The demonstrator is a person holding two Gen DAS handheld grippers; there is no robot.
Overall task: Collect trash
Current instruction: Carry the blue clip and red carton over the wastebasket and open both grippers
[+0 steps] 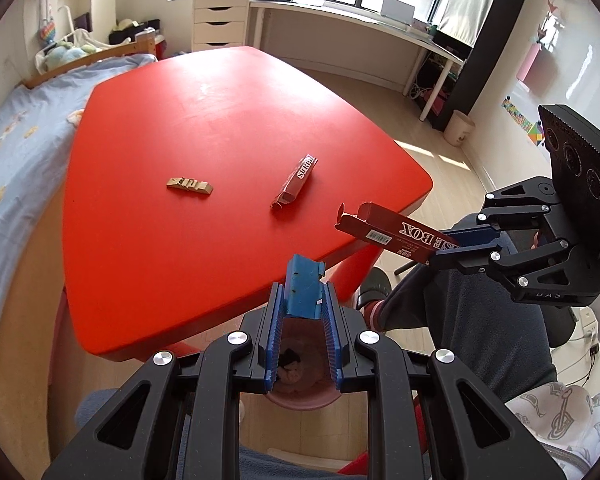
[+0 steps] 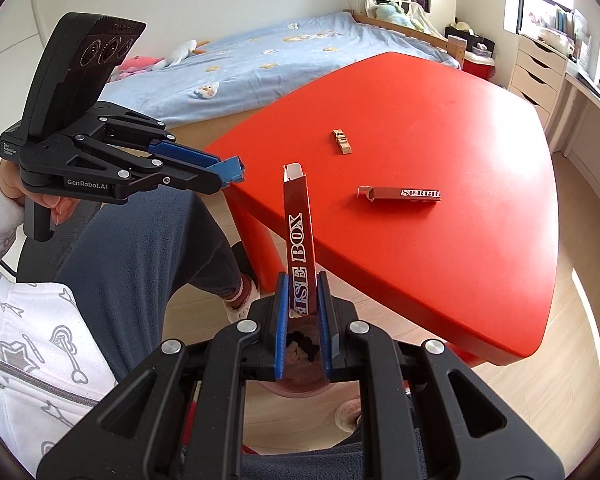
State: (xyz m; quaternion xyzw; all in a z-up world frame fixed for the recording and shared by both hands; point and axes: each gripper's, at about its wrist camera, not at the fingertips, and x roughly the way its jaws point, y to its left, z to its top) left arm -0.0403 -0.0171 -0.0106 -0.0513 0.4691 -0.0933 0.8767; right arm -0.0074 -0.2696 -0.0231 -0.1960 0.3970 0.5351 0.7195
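Note:
My left gripper (image 1: 302, 300) is shut on a small blue box (image 1: 303, 290), held off the near edge of the red table (image 1: 220, 120); it also shows in the right wrist view (image 2: 230, 170). My right gripper (image 2: 302, 300) is shut on a long dark red box (image 2: 299, 232) marked "BOX", also visible in the left wrist view (image 1: 388, 232). A pink bin (image 2: 300, 360) with scraps inside sits on the floor below both grippers. On the table lie another dark red box (image 1: 296, 184) and a small tan wooden piece (image 1: 189, 185).
A bed with a blue sheet (image 2: 260, 56) stands beside the table. A white drawer unit (image 1: 220, 20) and a long desk (image 1: 360, 20) stand under the window. A cream waste bin (image 1: 459, 127) sits on the floor. My legs (image 2: 140, 248) are beside the table.

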